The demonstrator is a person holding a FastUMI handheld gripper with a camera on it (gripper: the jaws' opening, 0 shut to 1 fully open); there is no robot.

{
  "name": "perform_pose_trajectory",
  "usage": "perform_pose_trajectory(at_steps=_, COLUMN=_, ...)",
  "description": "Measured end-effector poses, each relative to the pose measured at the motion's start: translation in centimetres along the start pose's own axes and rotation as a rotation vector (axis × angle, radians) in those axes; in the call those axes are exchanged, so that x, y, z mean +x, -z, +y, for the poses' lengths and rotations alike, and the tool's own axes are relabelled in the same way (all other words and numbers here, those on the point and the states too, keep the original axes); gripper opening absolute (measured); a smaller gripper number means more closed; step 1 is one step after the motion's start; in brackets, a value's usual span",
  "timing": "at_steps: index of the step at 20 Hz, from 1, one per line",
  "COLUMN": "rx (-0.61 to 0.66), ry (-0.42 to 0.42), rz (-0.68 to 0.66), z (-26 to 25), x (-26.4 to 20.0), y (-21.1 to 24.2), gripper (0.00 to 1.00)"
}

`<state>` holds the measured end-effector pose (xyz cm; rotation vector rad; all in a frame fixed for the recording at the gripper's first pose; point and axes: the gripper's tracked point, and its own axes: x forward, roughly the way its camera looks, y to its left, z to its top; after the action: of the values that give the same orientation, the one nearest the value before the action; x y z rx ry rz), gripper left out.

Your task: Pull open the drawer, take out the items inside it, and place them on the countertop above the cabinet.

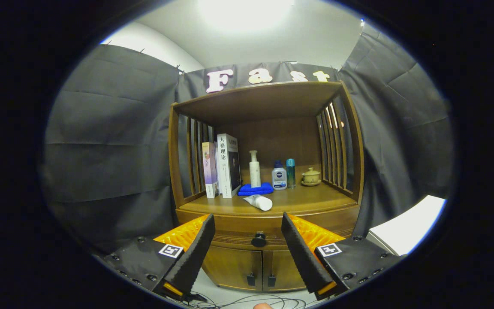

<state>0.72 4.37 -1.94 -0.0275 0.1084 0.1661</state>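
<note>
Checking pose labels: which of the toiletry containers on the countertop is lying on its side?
The white tube, lying in front of the blue cloth. The pump bottle, small white bottle and teal bottle behind it stand upright. Gripper open.

- The claw hangs wide open in front of a wooden cabinet, holding nothing, its fingers well apart.
- Between the fingers and beyond them sits the closed drawer with its dark round knob.
- Under the drawer are two shut cabinet doors with small dark handles.
- On the bench above the drawer stand two upright books at the left.
- Beside them a folded blue cloth carries a white pump bottle.
- A white tube lies on its side in front of the cloth.
- Further right are a small white bottle, a teal bottle and a lidded ceramic cup.
- Cables lie on the floor below the cabinet.
</note>
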Motion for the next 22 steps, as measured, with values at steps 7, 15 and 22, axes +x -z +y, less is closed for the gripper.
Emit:
perform_pose_trajectory(at_steps=7, rx=0.009, ry=-0.029, rz=0.007, z=0.6, x=-0.5, y=-0.2, gripper=0.98)
perform_pose_trajectory(at_steps=15, rx=0.038, ry=-0.050, rz=0.004, z=1.1, x=-0.9, y=-0.9, gripper=0.98)
perform_pose_trajectory(at_steps=22, rx=0.047, ry=-0.050, rz=0.001, z=0.8, x=-1.0, y=-1.2, gripper=0.98)
